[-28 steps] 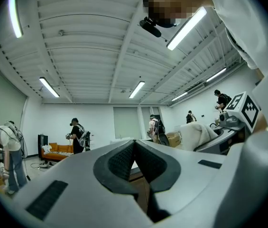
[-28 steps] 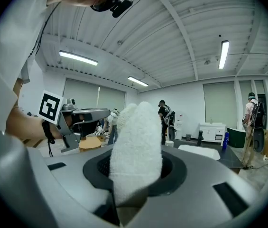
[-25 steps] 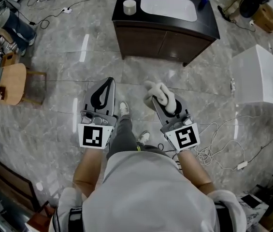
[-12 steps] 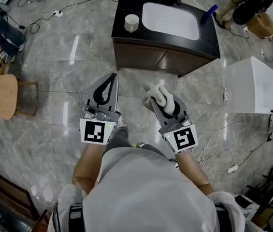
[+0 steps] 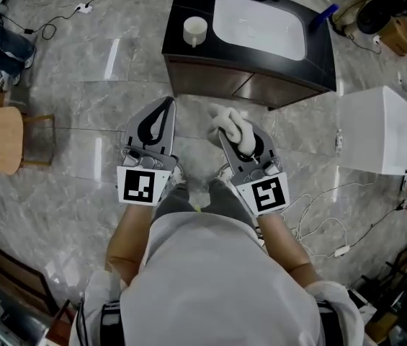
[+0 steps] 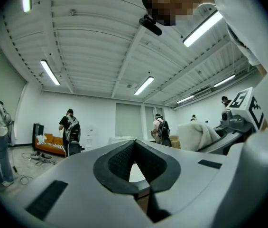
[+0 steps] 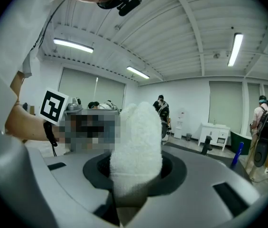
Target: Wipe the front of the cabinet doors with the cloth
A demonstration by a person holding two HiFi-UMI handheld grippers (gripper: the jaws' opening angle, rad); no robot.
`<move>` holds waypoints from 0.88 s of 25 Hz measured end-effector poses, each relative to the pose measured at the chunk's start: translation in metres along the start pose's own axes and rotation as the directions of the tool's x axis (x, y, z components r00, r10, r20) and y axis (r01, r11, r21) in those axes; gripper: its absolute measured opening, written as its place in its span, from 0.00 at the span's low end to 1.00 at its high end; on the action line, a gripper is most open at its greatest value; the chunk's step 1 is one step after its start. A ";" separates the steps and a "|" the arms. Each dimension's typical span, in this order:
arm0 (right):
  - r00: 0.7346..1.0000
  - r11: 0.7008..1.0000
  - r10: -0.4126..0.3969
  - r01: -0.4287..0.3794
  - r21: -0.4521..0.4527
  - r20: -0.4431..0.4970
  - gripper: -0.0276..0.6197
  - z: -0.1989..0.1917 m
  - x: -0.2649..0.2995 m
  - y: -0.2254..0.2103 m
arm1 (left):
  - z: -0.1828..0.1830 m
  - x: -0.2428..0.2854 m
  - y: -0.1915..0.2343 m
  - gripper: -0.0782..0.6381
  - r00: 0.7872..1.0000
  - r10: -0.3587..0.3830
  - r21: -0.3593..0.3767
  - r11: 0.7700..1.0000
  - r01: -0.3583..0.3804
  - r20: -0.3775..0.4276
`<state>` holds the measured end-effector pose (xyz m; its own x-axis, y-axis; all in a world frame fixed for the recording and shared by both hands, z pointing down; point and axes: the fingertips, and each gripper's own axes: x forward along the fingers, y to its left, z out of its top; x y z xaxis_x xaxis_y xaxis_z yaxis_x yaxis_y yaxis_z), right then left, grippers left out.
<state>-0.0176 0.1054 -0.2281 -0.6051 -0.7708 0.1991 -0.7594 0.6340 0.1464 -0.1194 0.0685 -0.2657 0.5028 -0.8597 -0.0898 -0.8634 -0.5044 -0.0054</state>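
The right gripper [image 5: 225,131] has its jaws clamped on the cloth [image 5: 230,124]. In the right gripper view the right gripper [image 7: 134,177] shows the white, fluffy cloth [image 7: 136,146] standing up out of the dark pads as a thick wad. The left gripper [image 5: 165,105] is just beside it, at 9 o'clock. Its jaws meet at the tips, and the left gripper view shows nothing in the teardrop gap behind the tips of the left gripper [image 6: 134,145]. That view also catches the cloth [image 6: 196,134] at 3 o'clock. Each gripper carries its marker cube [image 5: 140,186] at the rear, close to the person's hands.

Both grippers point toward 12 o'clock and hang over the grey marbled floor [image 5: 81,107], apart from the furniture. At 12 o'clock stands the dark cabinet [image 5: 181,20]. Its brown cabinet doors [image 5: 217,82] face the person, and the cloth is near them but not touching. A white basin [image 5: 261,26] is set into the cabinet top. A white cylinder [image 5: 195,28] stands at the top's 9 o'clock side, and a blue object [image 5: 325,16] lies at its 3 o'clock edge.

Farther out, a white unit [image 5: 382,130] sits at 3 o'clock, with pale cables [image 5: 322,215] on the floor at 4 o'clock. A wooden table [image 5: 0,134] is at 9 o'clock. Both gripper views show people standing far across the room.
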 end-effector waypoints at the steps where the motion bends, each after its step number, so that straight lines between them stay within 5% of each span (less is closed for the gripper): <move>1: 1.000 1.000 0.021 -0.021 -0.003 0.003 0.25 -0.002 0.004 -0.005 | -0.001 0.005 0.001 0.13 1.000 0.027 -0.003 1.000 -0.027 0.002; 7: 0.995 0.994 0.104 -0.104 0.027 0.005 0.25 -0.017 0.040 -0.071 | -0.026 0.074 0.003 0.13 0.994 0.086 0.028 0.996 -0.084 -0.064; 16: 0.985 0.985 0.170 -0.170 0.027 0.021 0.25 -0.064 0.087 -0.077 | -0.080 0.090 0.028 0.13 0.983 0.151 0.068 0.987 -0.145 -0.103; 22: 0.986 0.983 0.170 -0.169 0.076 -0.002 0.25 -0.140 0.143 -0.072 | -0.172 0.096 0.050 0.13 0.979 0.128 0.061 0.991 -0.120 -0.156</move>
<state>-0.0161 -0.0420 -0.0749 -0.7247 -0.6521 0.2228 -0.6622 0.7484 0.0365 -0.1078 -0.0530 -0.1034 0.3883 -0.9191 0.0663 -0.9183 -0.3920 -0.0558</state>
